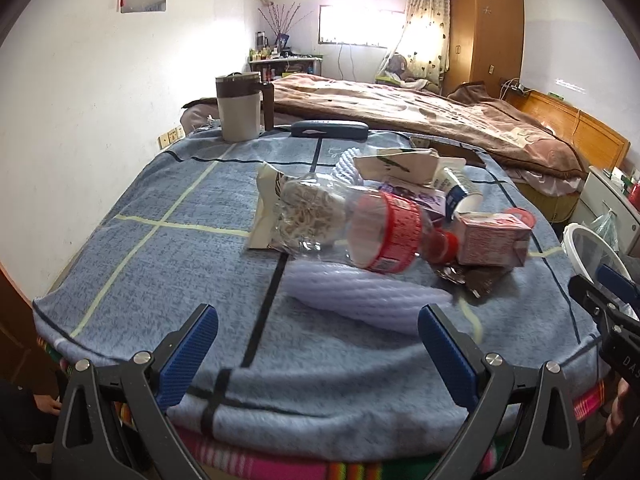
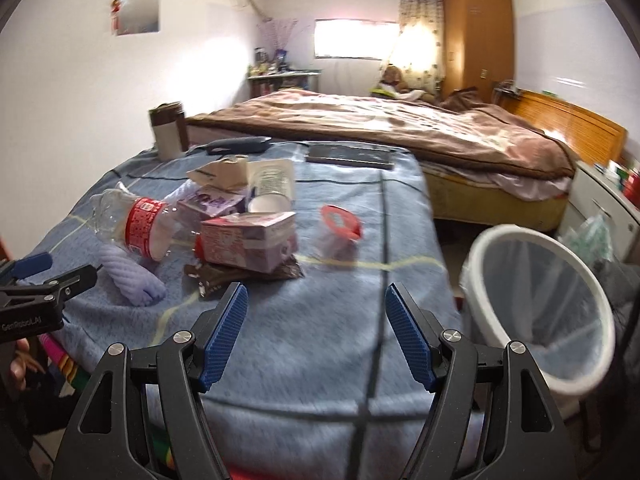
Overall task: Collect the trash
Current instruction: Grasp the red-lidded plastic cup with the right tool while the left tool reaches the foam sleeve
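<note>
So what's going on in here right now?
A person holds two grippers over a blanket-covered table piled with trash: a plastic bottle, a pink carton, wrappers. Both the left gripper and right gripper are open and empty. A lined white bin waits at the right; nothing is picked up yet.

Both wrist views face bed, low over table [image 1: 120, 264] (shared trash pile [image 1: 384, 224]).

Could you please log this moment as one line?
left gripper: open, empty | right gripper: open, empty | trash: on table | bin: right of table
</note>
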The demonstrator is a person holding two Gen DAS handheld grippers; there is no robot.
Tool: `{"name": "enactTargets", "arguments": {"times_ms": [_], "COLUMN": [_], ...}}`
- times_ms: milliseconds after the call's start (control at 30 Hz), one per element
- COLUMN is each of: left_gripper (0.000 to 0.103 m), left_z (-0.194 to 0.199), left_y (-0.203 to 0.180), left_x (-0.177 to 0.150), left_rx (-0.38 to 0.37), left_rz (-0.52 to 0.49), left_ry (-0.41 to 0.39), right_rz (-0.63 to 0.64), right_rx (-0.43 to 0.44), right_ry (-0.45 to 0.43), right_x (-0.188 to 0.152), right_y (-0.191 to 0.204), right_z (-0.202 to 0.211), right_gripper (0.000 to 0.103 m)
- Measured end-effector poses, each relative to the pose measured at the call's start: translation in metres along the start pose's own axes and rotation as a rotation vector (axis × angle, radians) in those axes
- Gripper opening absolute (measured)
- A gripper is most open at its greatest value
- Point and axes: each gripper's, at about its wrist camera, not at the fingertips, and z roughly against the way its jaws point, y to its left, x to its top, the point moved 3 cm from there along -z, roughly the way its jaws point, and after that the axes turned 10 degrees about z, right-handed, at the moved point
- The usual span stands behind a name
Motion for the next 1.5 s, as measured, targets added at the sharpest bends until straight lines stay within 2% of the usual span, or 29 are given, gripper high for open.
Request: {"name": "enactTargets", "arguments": {"times_ms": [100,267,400,567,700,833,1033,1100,1167,1233,1300,1367,1500], "left_gripper": [0.102,0.102,0.102,0.102,0.102,0.102,0.102,0.102,0.102,0.102,0.101,0.102,0.102], "left_z": [-0.005,-0.016,-0.026,-0.032,-0.043,-0.047,-0.048,-0.049,-0.051,-0.052,-0.052,-0.051,-0.049], "left_y": [0.003,0.006,0.009,0.014,0.016,0.013,0.006,0.005,0.005,0.005,0.005,0.002,0.001], "left_x": [0.007,0.023,0.039,0.055,0.064,0.061,0.054,0.052,0.052,0.052,0.051,0.049,0.038], "left_rx": [-0.018,-0.017,-0.069,-0.06,-0.133,-0.14,-0.196,-0.204,-0.193,-0.191,-0.22,-0.23,-0.199], "left_rz": [0.016,0.012,0.015,0.002,-0.001,-0.038,-0.051,-0.049,-0.047,-0.035,-0.022,-0.033,-0.052], "left_ry": [0.012,0.011,0.027,0.009,0.042,0.055,0.083,0.092,0.094,0.097,0.101,0.104,0.127], "right_rz": [0.013,0.012,0.02,0.066,0.072,0.088,0.055,0.036,0.036,0.032,0.024,0.016,0.01], "right_rx": [0.014,0.085,0.124,0.187,0.221,0.276,0.235,0.238,0.225,0.225,0.227,0.223,0.244], "right_ry": [-0.002,0.002,0.02,0.047,0.073,0.105,0.144,0.137,0.139,0.149,0.14,0.135,0.143], "right_x": [0.008,0.018,0.025,0.032,0.035,0.033,0.028,0.029,0.028,0.026,0.026,0.026,0.024], "right_y": [0.003,0.004,0.007,0.016,0.018,0.023,0.019,0.017,0.016,0.016,0.014,0.011,0.01], "right_z": [-0.009,-0.022,-0.035,-0.051,-0.059,-0.067,-0.072,-0.071,-0.073,-0.074,-0.073,-0.072,-0.073], "right_gripper": [0.073,0.073,0.073,0.073,0.073,0.073,0.073,0.068,0.048,0.041,0.031,0.017,0.015]}}
